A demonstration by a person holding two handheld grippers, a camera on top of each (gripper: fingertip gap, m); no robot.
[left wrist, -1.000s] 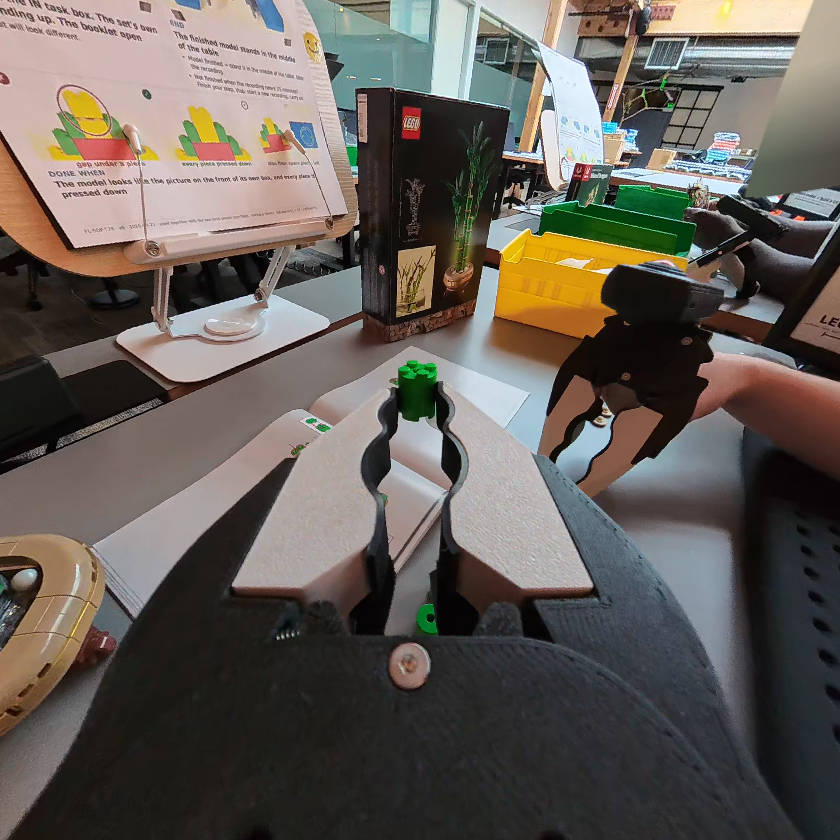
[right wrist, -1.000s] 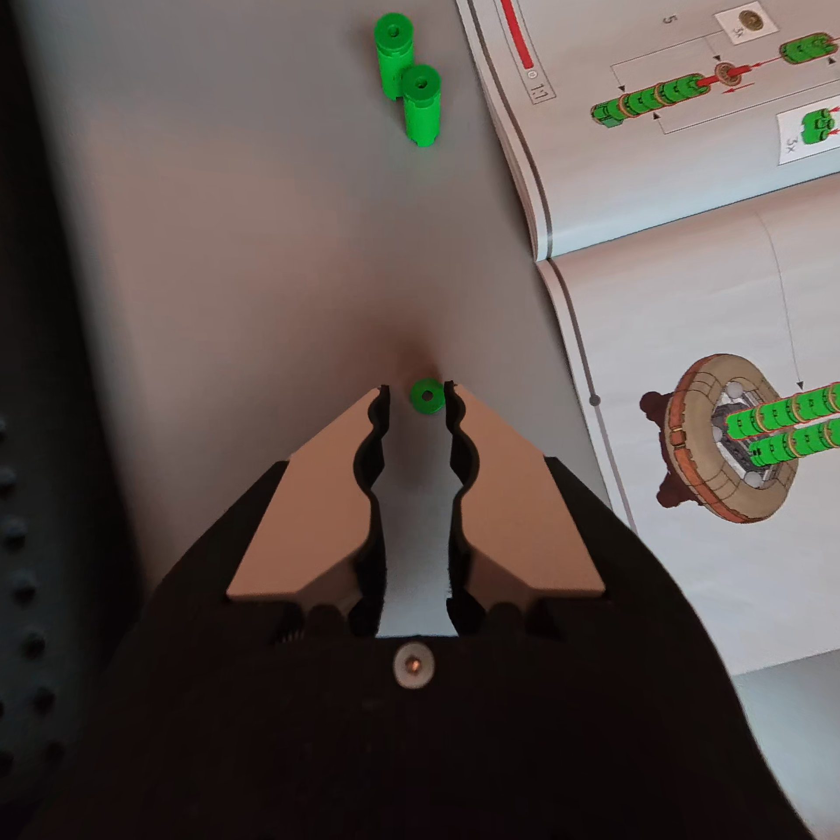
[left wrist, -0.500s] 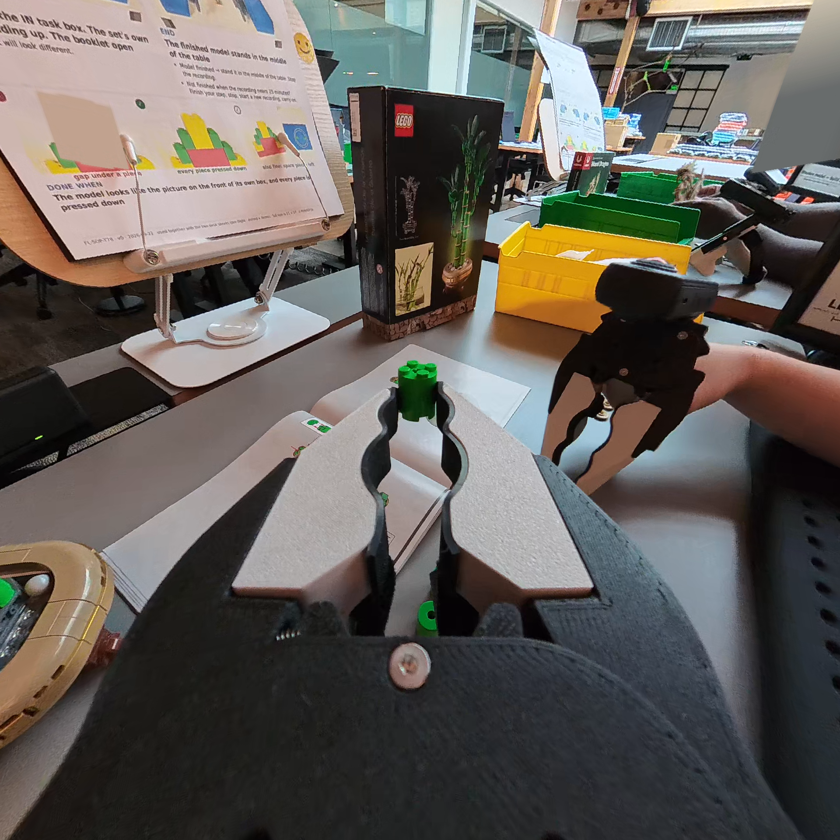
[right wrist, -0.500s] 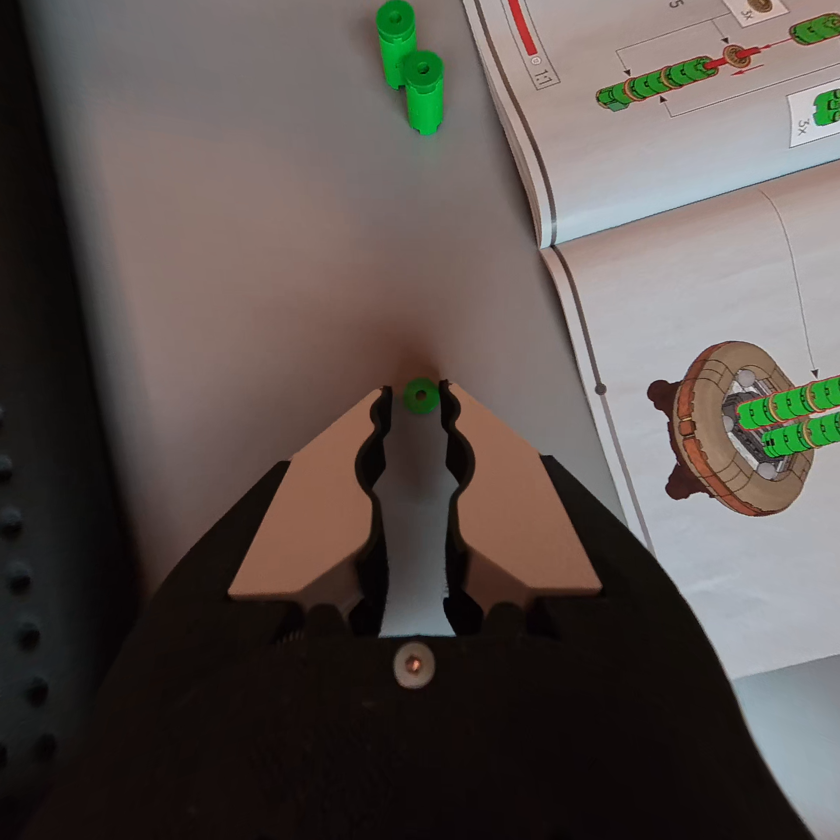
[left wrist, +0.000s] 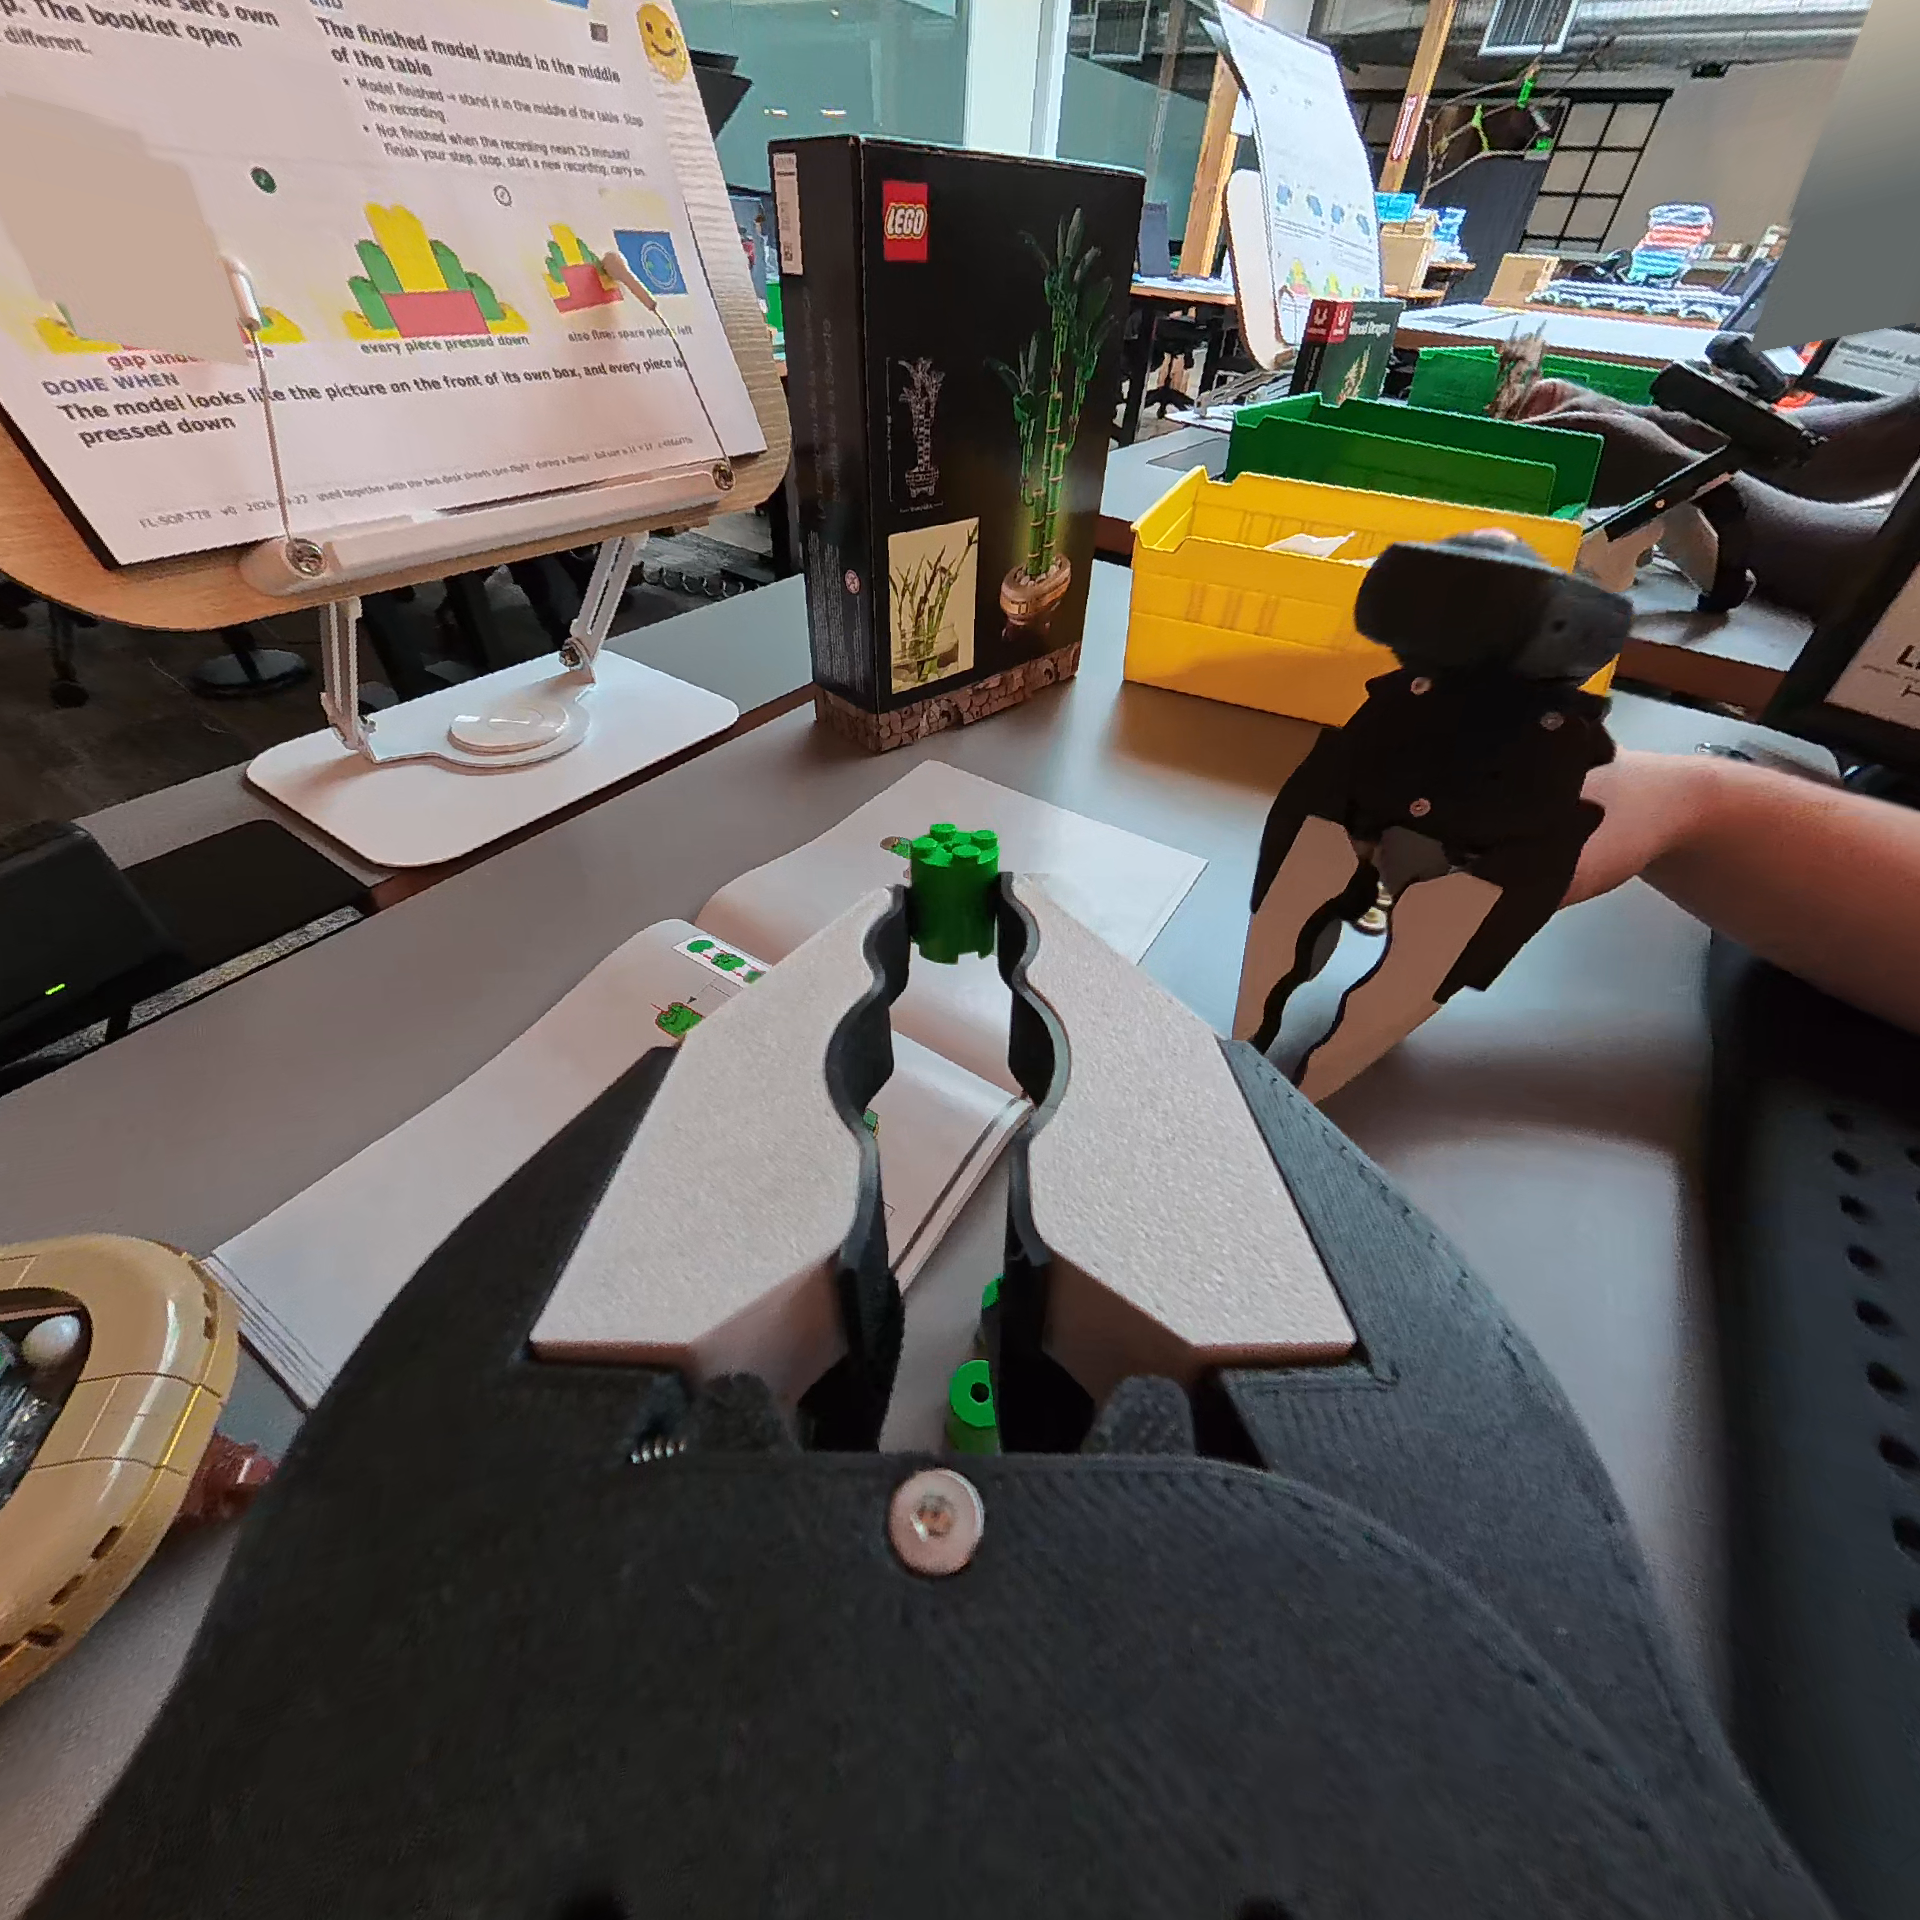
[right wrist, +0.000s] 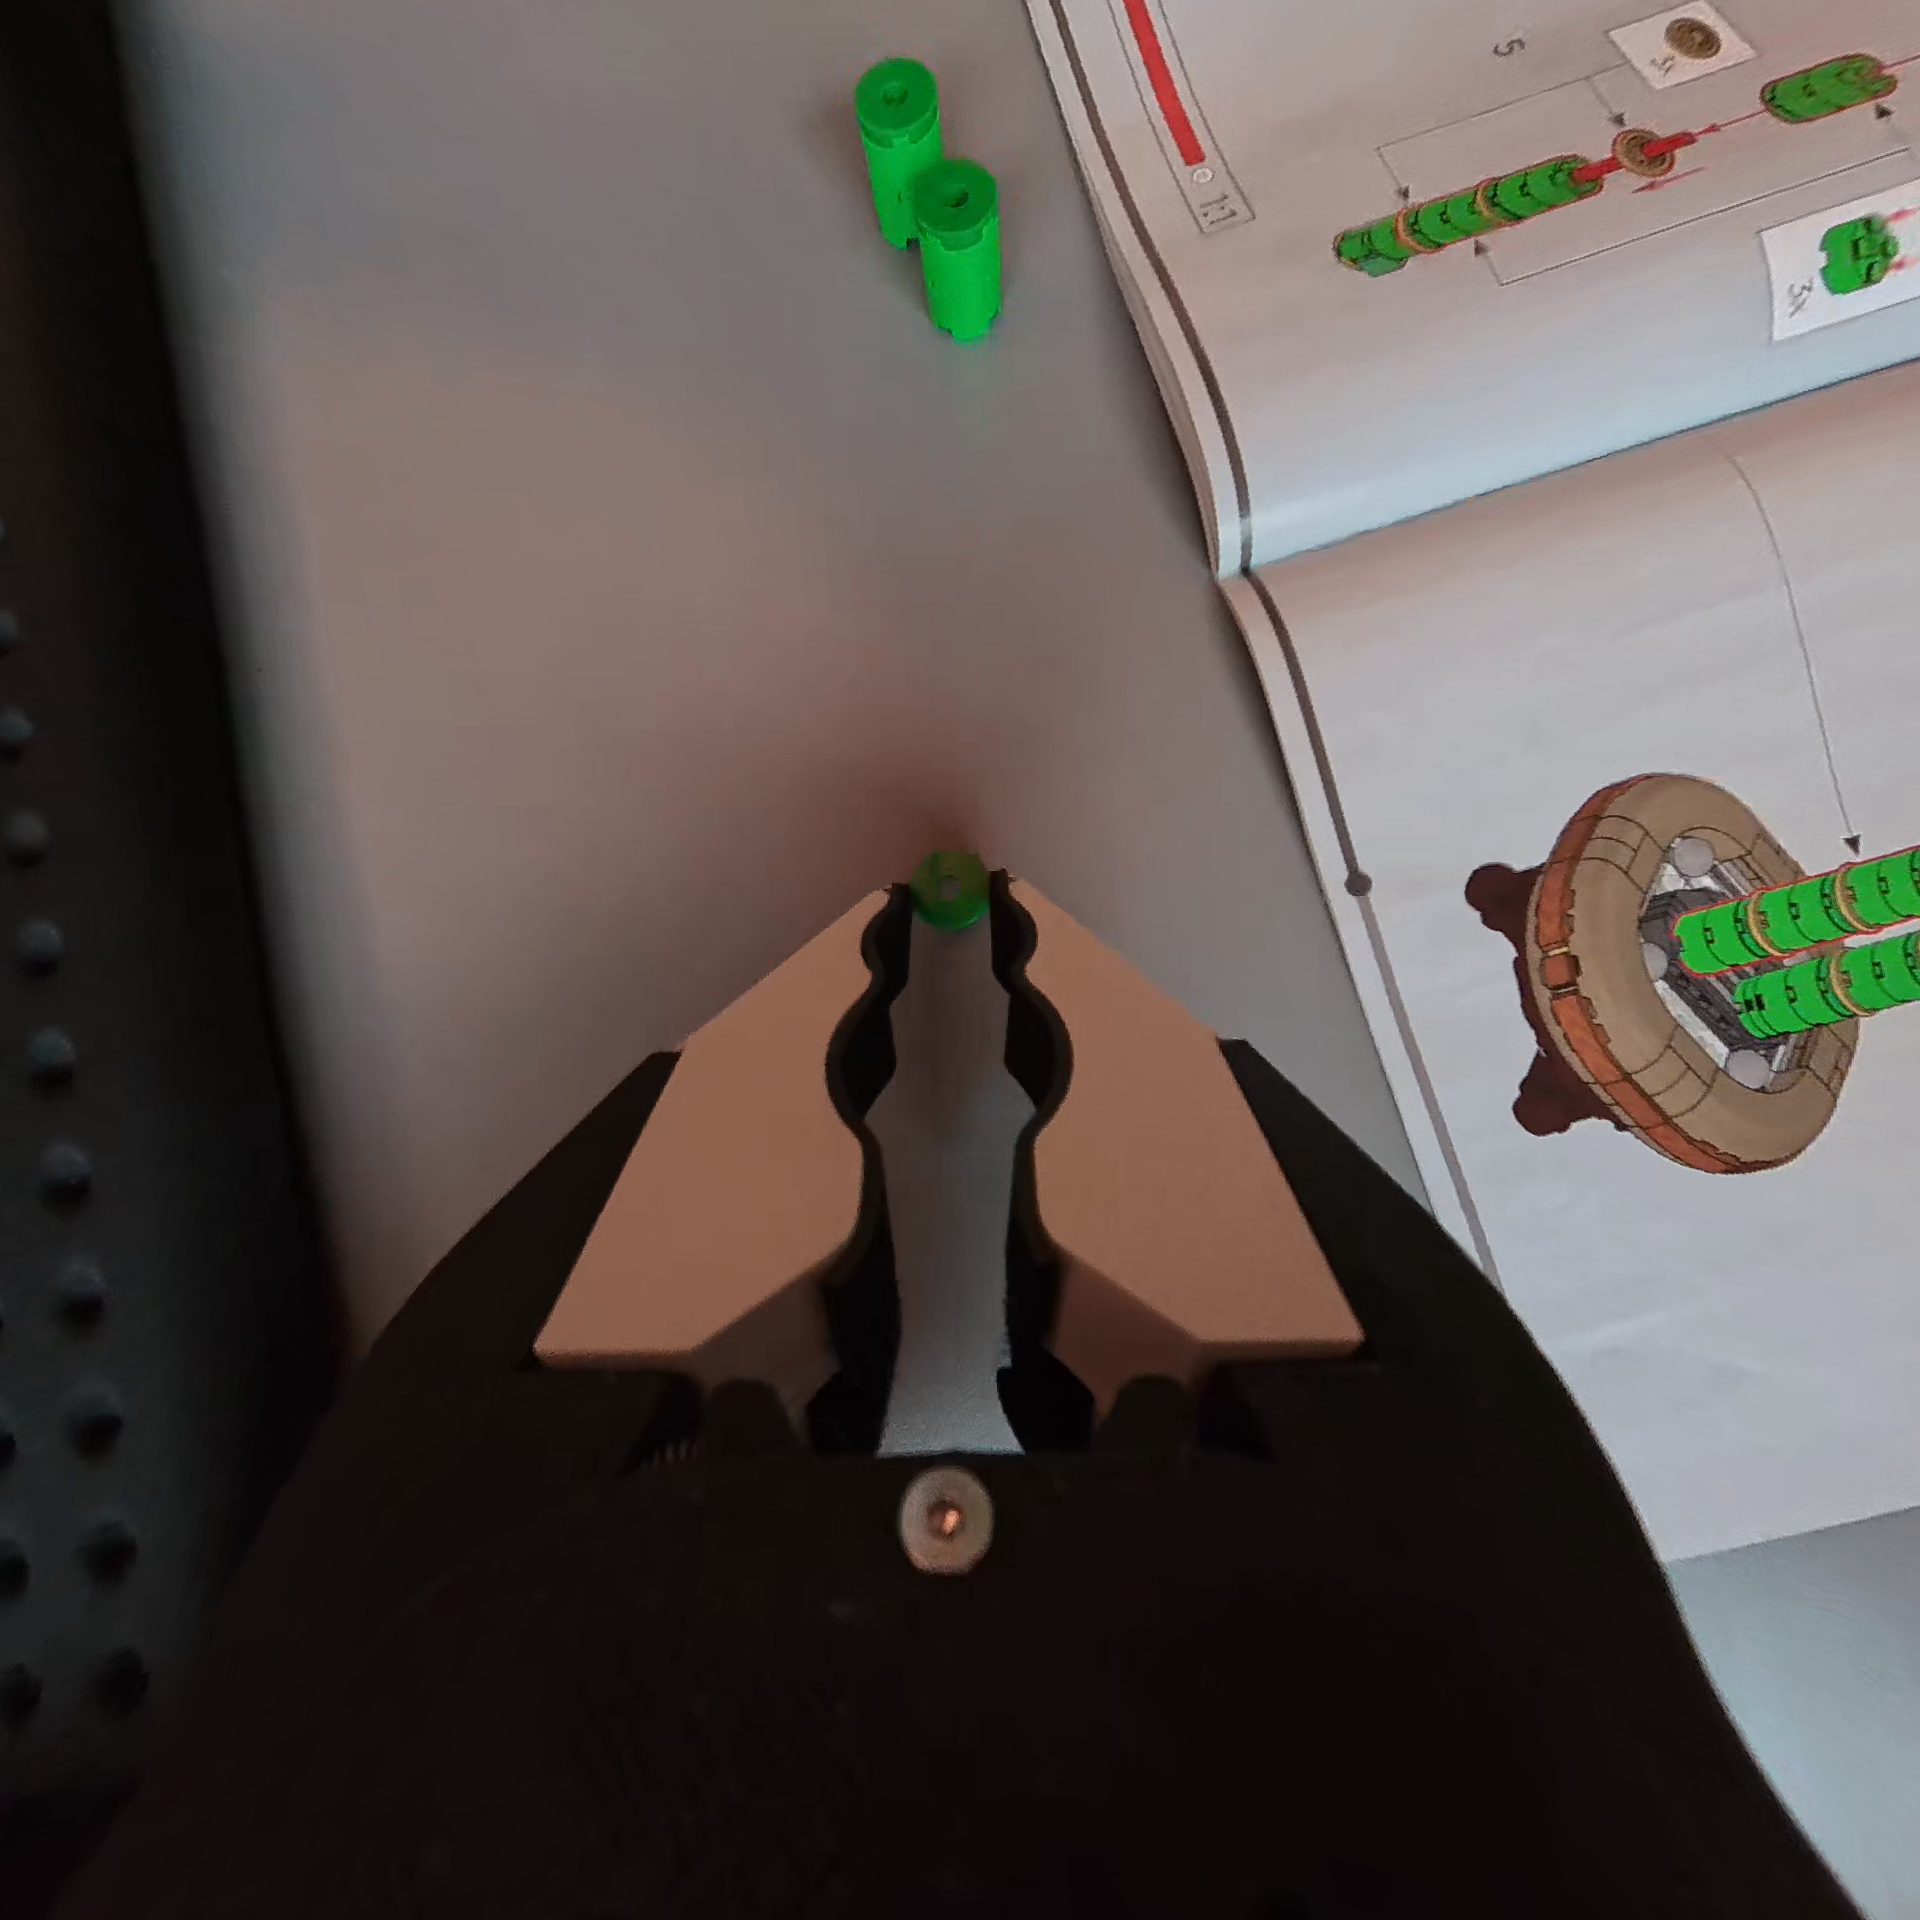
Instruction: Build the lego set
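The left claw (left wrist: 952, 906) is clamped on a round green studded brick (left wrist: 954, 896), held upright for stacking. The right claw (right wrist: 948, 902) closes around a small green ring piece (right wrist: 948, 889) on the grey table (right wrist: 582, 540), probably to lift it.

A white document stand (left wrist: 488, 748) bearing a printed sheet (left wrist: 343, 260) was seen at the upper left of the left wrist frame, while a yellow bin (left wrist: 1247, 613) and, behind it, a green bin (left wrist: 1413, 447) were placed at the upper right, on a grey table (left wrist: 312, 1049).
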